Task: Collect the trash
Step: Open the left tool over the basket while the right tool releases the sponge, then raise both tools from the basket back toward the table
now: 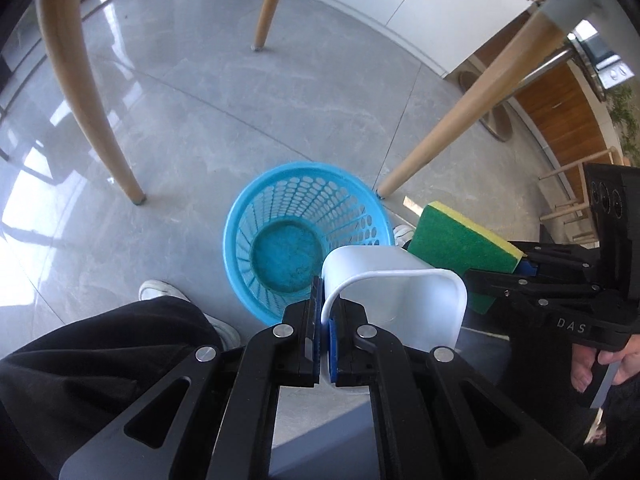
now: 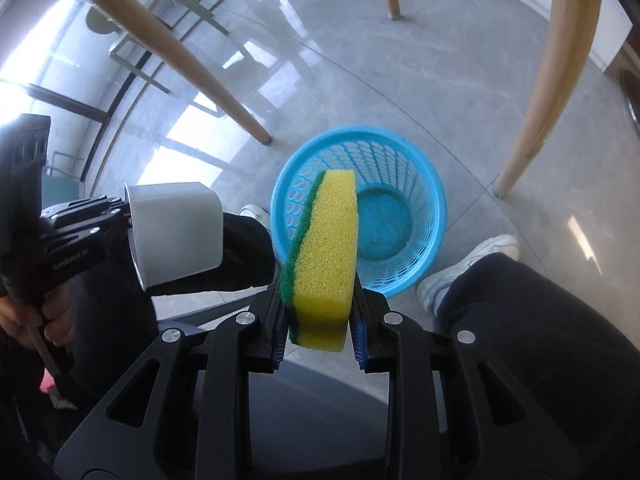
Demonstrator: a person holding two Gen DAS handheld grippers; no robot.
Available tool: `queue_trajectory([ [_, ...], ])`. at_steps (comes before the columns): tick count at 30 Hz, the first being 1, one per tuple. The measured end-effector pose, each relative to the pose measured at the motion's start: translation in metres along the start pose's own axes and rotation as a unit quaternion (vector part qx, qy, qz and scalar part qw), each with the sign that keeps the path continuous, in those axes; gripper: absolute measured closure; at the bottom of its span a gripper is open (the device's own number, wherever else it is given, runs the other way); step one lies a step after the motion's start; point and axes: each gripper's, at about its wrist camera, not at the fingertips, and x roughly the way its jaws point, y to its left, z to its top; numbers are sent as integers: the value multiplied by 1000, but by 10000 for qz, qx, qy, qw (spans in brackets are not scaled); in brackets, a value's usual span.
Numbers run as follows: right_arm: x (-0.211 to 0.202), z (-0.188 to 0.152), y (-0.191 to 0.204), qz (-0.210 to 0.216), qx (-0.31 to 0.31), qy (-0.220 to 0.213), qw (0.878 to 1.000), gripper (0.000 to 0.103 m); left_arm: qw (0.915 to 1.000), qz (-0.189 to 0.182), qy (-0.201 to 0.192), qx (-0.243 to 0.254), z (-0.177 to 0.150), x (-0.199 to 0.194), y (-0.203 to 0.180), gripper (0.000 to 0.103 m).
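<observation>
A blue perforated plastic basket (image 1: 304, 208) stands on the floor, empty; it also shows in the right wrist view (image 2: 420, 168). My left gripper (image 1: 326, 312) is shut on the rim of a white plastic cup (image 1: 400, 300), held above the basket's near right side. The cup shows in the right wrist view (image 2: 176, 232) too. My right gripper (image 2: 320, 320) is shut on a yellow sponge with a green scouring side (image 2: 324, 248), held above the basket's near left edge. The sponge also shows in the left wrist view (image 1: 460, 244).
Wooden table legs (image 1: 84, 96) (image 1: 472, 112) (image 2: 552, 80) (image 2: 184, 64) stand around the basket on a glossy grey floor (image 1: 192, 120). The person's dark-trousered legs (image 2: 540, 340) and white shoes (image 1: 160, 290) (image 2: 468, 272) are near the basket.
</observation>
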Motion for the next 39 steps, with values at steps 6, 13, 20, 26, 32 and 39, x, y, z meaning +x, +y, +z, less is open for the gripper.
queue_trajectory([
  [6, 42, 24, -26, 107, 440, 402, 9982, 79, 9990, 152, 422, -58, 16, 51, 6, 101],
  [13, 65, 34, -36, 255, 692, 533, 9959, 77, 9979, 220, 602, -67, 21, 75, 3, 101],
  [20, 68, 36, -38, 258, 760, 570, 9951, 70, 9974, 248, 678, -57, 27, 87, 4, 95],
  [26, 65, 37, -40, 69, 851, 483, 9952, 30, 9963, 408, 748, 104, 25, 94, 3, 31],
  [32, 59, 38, -51, -63, 1084, 254, 9938, 9, 9946, 422, 945, -60, 23, 100, 10, 6],
  [39, 57, 36, -51, -105, 1100, 266, 9935, 9, 9954, 357, 883, -78, 20, 95, 12, 6],
])
